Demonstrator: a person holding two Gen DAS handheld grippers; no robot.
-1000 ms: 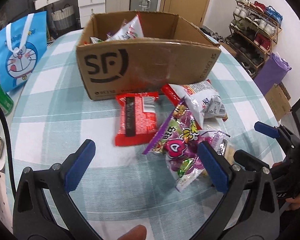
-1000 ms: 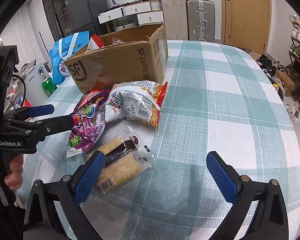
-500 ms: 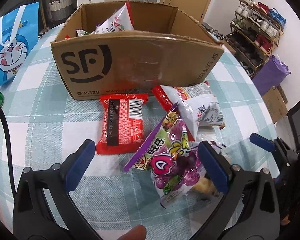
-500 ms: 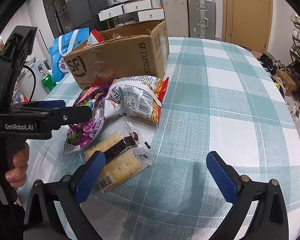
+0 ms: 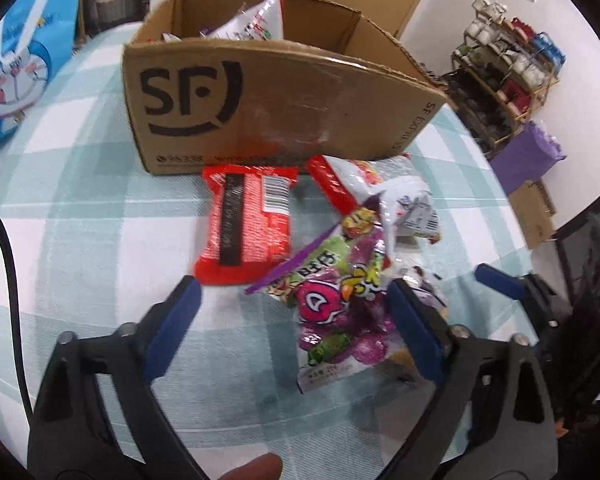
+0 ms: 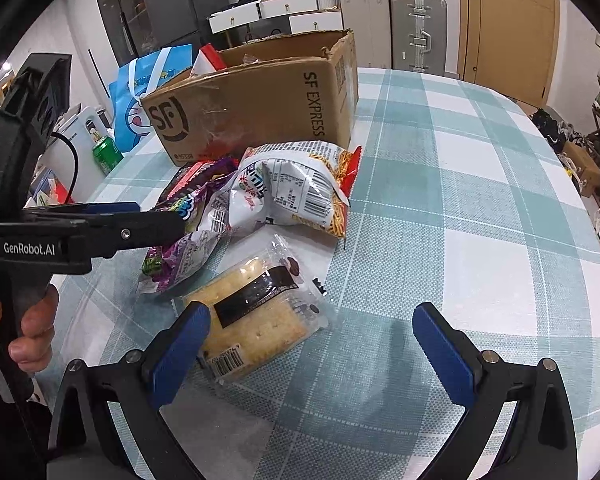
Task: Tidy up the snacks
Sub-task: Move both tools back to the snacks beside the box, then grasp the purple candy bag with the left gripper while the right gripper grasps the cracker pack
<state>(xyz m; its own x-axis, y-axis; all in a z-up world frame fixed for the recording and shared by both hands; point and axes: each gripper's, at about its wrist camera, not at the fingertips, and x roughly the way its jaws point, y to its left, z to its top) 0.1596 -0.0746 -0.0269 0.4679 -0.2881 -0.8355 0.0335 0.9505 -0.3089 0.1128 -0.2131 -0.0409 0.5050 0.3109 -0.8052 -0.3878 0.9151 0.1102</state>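
Note:
An open SF cardboard box (image 5: 276,108) stands on the checked table with snack bags inside; it also shows in the right wrist view (image 6: 260,100). In front of it lie a red snack pack (image 5: 246,224), a purple candy bag (image 5: 336,300), a white-and-red chips bag (image 6: 296,192) and a clear cracker pack (image 6: 256,312). My left gripper (image 5: 296,324) is open, just above the purple bag, empty. My right gripper (image 6: 312,352) is open and empty, its left finger beside the cracker pack.
A blue Doraemon bag (image 5: 16,76) stands left of the box, with a green can (image 6: 107,154) near it. A shoe rack (image 5: 508,76) and a purple bin (image 5: 536,156) stand off the table's right side. Suitcases (image 6: 392,24) line the far wall.
My left gripper has moved forward toward the box and over the purple candy bag. My right gripper has edged closer to the cracker pack. Both stay open.

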